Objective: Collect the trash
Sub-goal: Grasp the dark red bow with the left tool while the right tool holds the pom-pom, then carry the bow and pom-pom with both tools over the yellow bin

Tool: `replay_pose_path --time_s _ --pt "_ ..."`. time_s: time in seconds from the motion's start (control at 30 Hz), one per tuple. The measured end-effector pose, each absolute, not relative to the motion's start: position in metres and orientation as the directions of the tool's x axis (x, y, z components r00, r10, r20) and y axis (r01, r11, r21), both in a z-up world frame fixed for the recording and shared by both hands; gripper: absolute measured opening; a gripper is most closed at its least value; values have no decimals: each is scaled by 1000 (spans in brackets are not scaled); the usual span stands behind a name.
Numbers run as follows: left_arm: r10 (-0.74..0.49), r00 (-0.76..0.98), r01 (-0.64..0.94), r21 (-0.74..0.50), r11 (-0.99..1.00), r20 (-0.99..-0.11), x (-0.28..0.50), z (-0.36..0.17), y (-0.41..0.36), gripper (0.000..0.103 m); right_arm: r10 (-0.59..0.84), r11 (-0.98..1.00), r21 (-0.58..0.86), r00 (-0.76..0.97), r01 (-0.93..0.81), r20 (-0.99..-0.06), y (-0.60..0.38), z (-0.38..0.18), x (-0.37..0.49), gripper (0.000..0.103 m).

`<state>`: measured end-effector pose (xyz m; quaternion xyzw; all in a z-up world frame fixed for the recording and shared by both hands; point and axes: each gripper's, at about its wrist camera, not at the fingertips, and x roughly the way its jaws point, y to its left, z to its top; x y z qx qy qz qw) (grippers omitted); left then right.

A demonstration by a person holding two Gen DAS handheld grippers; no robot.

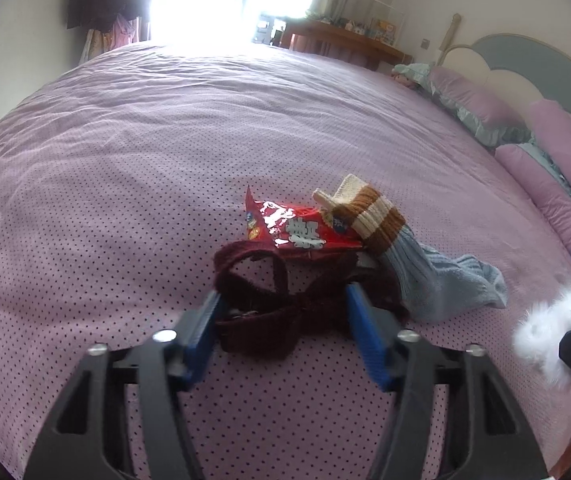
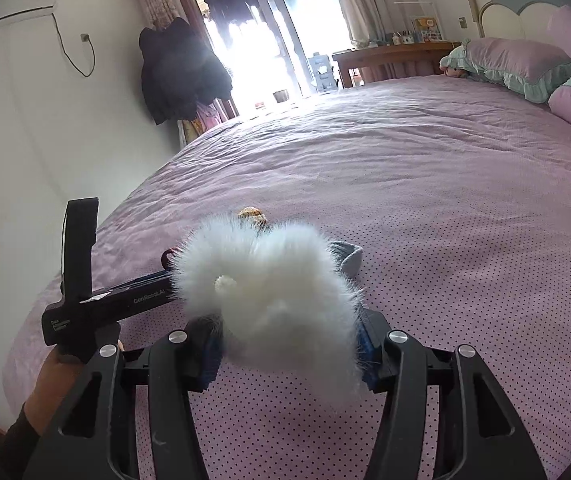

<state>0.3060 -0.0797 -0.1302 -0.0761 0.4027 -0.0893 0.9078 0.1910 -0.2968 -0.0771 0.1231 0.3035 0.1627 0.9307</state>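
L tongs (image 1: 283,320) straddle dark red knit headband (image 1: 269,304) on bed (image 1: 125,184), pads at its sides; firm pinch not clear. R tongs (image 2: 285,344) pinching white fur scrunchie (image 2: 273,300), off the bed. Trash = red snack wrapper (image 1: 293,228), just behind headband, tucked under striped sock (image 1: 381,220). Prob. light, crinkly, slippery foil; grab free L corner, not sock.

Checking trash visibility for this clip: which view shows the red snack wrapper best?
The left wrist view: the red snack wrapper lies in plain sight on the bed, beyond the dark red headband. In the right wrist view the white fluffy item hides it entirely.
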Motion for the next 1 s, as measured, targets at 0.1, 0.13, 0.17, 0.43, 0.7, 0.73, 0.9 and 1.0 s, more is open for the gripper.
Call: replay_pose_path --time_s 0.1,0.13,0.17,0.43,0.7,0.73,0.9,1.0 --pt "-256 650 141 -218 966 -715 298 -129 -79 36 377 916 331 765 -226 -522 -300 -78 187 53" --pt "-265 649 154 -218 964 -713 294 -129 -79 32 376 917 332 765 -224 -524 -300 -78 185 53" --pt "-273 649 165 -219 962 -710 290 -129 -80 30 374 917 331 764 -221 -526 -301 -79 184 53" --pt "-333 656 218 -252 943 -677 253 -120 -78 21 374 916 337 765 -217 -523 -305 -79 160 53" --pt "-461 607 267 -380 886 -648 208 -117 -80 21 387 910 352 760 -222 -522 -305 -78 117 53" --pt "-476 599 281 -387 878 -644 200 -117 -83 21 390 908 356 761 -223 -518 -306 -77 110 53" --pt "-570 535 374 -431 821 -623 161 -111 -112 21 372 911 359 778 -201 -507 -316 -74 67 53" --pt "-612 502 444 -425 789 -611 133 -106 -138 21 345 916 365 795 -168 -499 -327 -74 34 53"
